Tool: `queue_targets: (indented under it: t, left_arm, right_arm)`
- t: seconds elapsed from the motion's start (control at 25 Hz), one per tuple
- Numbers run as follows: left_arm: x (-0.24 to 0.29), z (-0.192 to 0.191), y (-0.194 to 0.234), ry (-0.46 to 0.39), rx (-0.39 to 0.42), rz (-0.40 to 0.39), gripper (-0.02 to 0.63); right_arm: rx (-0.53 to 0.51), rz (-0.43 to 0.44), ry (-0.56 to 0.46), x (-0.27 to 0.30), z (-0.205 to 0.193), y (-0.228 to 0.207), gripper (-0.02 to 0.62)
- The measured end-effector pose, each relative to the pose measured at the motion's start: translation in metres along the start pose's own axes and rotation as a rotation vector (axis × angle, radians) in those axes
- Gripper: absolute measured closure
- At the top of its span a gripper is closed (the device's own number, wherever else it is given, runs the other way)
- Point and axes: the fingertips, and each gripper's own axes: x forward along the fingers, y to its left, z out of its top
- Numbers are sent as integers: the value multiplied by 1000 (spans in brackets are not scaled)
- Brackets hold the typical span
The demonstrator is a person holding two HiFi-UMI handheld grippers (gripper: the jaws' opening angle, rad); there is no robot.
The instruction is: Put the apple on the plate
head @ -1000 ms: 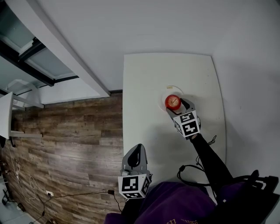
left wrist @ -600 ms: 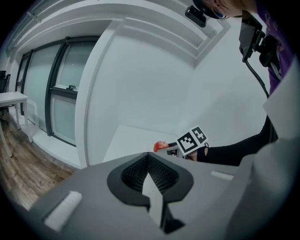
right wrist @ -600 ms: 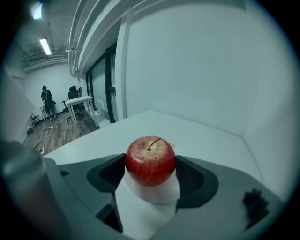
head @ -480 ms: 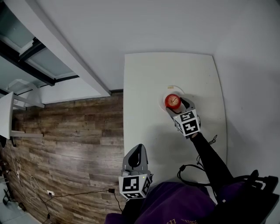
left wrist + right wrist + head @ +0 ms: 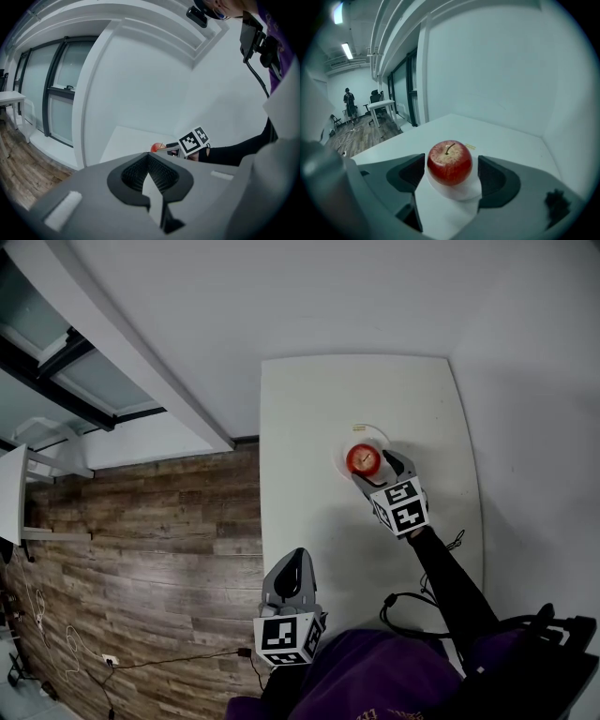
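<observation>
A red apple [image 5: 450, 162] rests upright on a small white plate [image 5: 461, 192] on the white table [image 5: 309, 409]. My right gripper [image 5: 452, 168] is open, with one jaw on each side of the apple and a small gap at both sides. In the head view the apple [image 5: 363, 459] sits on the plate [image 5: 362, 438] at mid-table, with the right gripper [image 5: 373, 468] reaching in from the near right. My left gripper [image 5: 293, 563] hangs off the table's near left edge, shut and holding nothing. In the left gripper view the apple [image 5: 157, 147] shows far off.
A small yellow tag [image 5: 359, 427] lies on the table just beyond the plate. Walls close in behind and to the right of the table. A black cable [image 5: 403, 601] loops over the near table edge. Wood floor [image 5: 141, 540] lies to the left.
The head view has drifted a little, so the table and apple sit slightly further left. The right gripper stays around the apple at the plate. The left gripper has not moved.
</observation>
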Motion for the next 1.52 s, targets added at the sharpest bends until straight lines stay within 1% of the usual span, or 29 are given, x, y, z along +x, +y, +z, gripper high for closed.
queue_targets:
  t: [0.16, 0.24, 0.4, 0.48, 0.52, 0.56, 0.6, 0.64, 0.76, 0.84, 1.12, 1.52]
  left_arm:
    - [0, 4, -1, -16, 1, -2, 601]
    - [0, 7, -1, -33, 2, 2, 601]
    - [-2, 13, -3, -55, 14, -2, 601]
    - [-5, 16, -6, -65, 19, -10, 601]
    - [-6, 17, -9, -70, 22, -15, 601]
    - [-8, 18, -11, -74, 26, -22, 601]
    - [-9, 19, -15, -79, 30, -30, 601]
    - [-11, 20, -19, -84, 34, -38, 601]
    - [-15, 21, -32, -98, 44, -66, 601]
    - [-19, 22, -39, -108, 49, -83, 601]
    - [-36, 24, -60, -131, 58, -118, 601]
    - [-46, 29, -67, -148, 71, -127, 601]
  right_arm:
    - [-1, -13, -37, -19, 11, 0, 245]
    - [11, -6, -63, -34, 17, 2, 245]
    - [47, 14, -141, -72, 27, 16, 249]
    - [61, 1, -173, -92, 29, 22, 262]
    - [64, -18, -186, -102, 30, 23, 303]
    - [65, -44, -198, -112, 29, 24, 382]
    - [68, -69, -208, -121, 28, 24, 477]
    - [74, -88, -215, -130, 27, 24, 533]
    - [82, -121, -226, -153, 23, 25, 580]
    - [73, -142, -235, -166, 22, 25, 584]
    - [92, -194, -262, -202, 19, 24, 584]
    - [111, -207, -279, -219, 18, 28, 586]
